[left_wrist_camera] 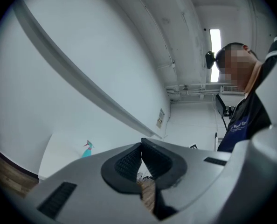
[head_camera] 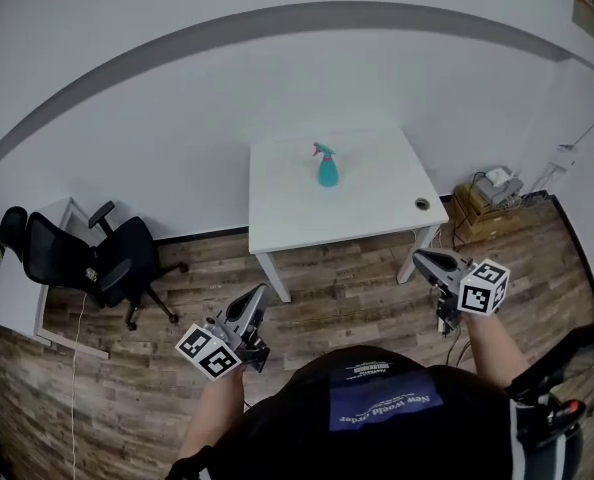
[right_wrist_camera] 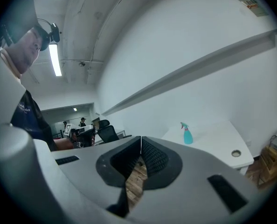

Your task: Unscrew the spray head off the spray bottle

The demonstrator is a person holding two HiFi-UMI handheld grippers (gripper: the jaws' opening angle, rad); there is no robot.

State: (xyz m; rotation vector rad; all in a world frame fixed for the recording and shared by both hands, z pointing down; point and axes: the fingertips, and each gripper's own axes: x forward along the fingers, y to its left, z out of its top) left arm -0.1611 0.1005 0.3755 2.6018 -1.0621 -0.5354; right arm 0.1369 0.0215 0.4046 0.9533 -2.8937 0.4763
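**Nothing unscrewed yet: both claws well short of the table**

As far as I can see, the job has not begun. The spray head (head_camera: 321,150) sits on top of the spray bottle (head_camera: 328,172), and the bottle stands upright near the middle of the white table (head_camera: 277,213) against the far wall. Neither claw is anywhere near it. Everything is left to do: get to the table, hold the bottle's body with one claw, take the head with the other, twist it loose and lift it away.

From left to right, an office chair (head_camera: 92,258) stands by the wall, well apart from the table. My left claw (head_camera: 261,292) is held low in front of my body over the wooden floor (head_camera: 347,288), jaws pressed together with nothing between them. It is aimed towards the table and tipped a little upward, so its own camera takes in mostly wall and ceiling, with the bottle small at the lower left.

My right claw (head_camera: 418,259) is out on the other side at much the same height. Its jaws are likewise closed tight and empty, and I hold it about level. In its view the bottle is far off, to the right of the tips. Beyond it a crate (head_camera: 477,218) with some gear on top sits on the floor beside the table's right legs.

Both forearms reach forward, one on either side of me.
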